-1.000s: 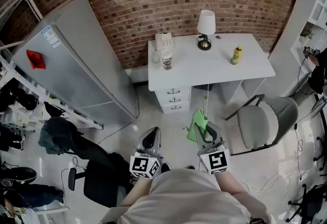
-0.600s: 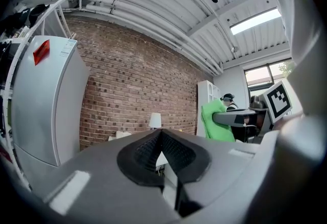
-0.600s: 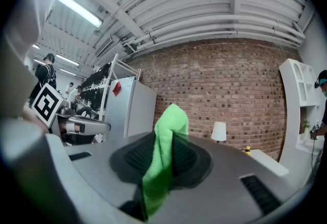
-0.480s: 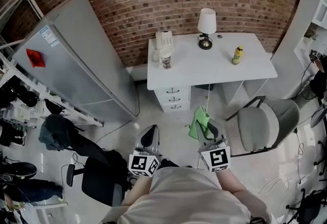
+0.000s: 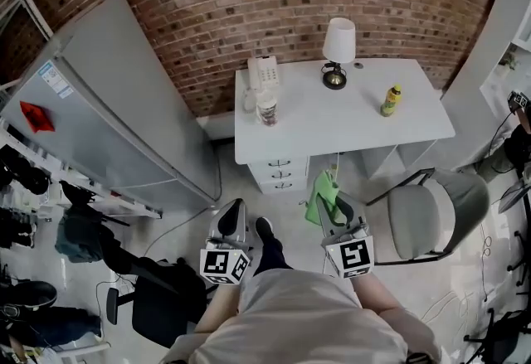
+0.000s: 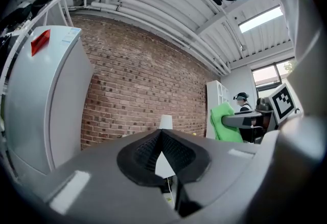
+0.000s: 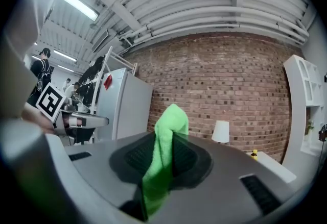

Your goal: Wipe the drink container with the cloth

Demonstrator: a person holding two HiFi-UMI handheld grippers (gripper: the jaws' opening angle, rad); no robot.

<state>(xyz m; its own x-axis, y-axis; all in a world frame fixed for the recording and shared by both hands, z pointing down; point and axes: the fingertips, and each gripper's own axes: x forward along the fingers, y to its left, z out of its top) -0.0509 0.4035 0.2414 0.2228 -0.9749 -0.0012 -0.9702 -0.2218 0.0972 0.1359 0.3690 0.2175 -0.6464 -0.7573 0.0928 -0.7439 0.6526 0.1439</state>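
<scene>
The drink container, a small yellow bottle [image 5: 390, 100], stands on the right part of the white desk [image 5: 348, 126], far ahead of both grippers. It also shows small in the right gripper view [image 7: 254, 154]. My right gripper [image 5: 329, 198] is shut on a green cloth [image 5: 322, 193], which sticks up between its jaws [image 7: 167, 136]. The left gripper [image 5: 232, 210] is held beside it over the floor. Its jaws are closed at the tips with nothing in them [image 6: 161, 134]. Both grippers are well short of the desk.
On the desk stand a white lamp [image 5: 337, 47], a phone [image 5: 264, 72] and a cup [image 5: 267, 110]. A grey fridge [image 5: 99, 105] is at the left, a grey chair [image 5: 431, 209] at the right, a black chair [image 5: 162, 304] at lower left. A shoe [image 5: 265, 231] shows between the grippers.
The desk has drawn nearer and lower in the head view as the person steps forward. A foot has come into view between the grippers. The cloth stays gripped.
</scene>
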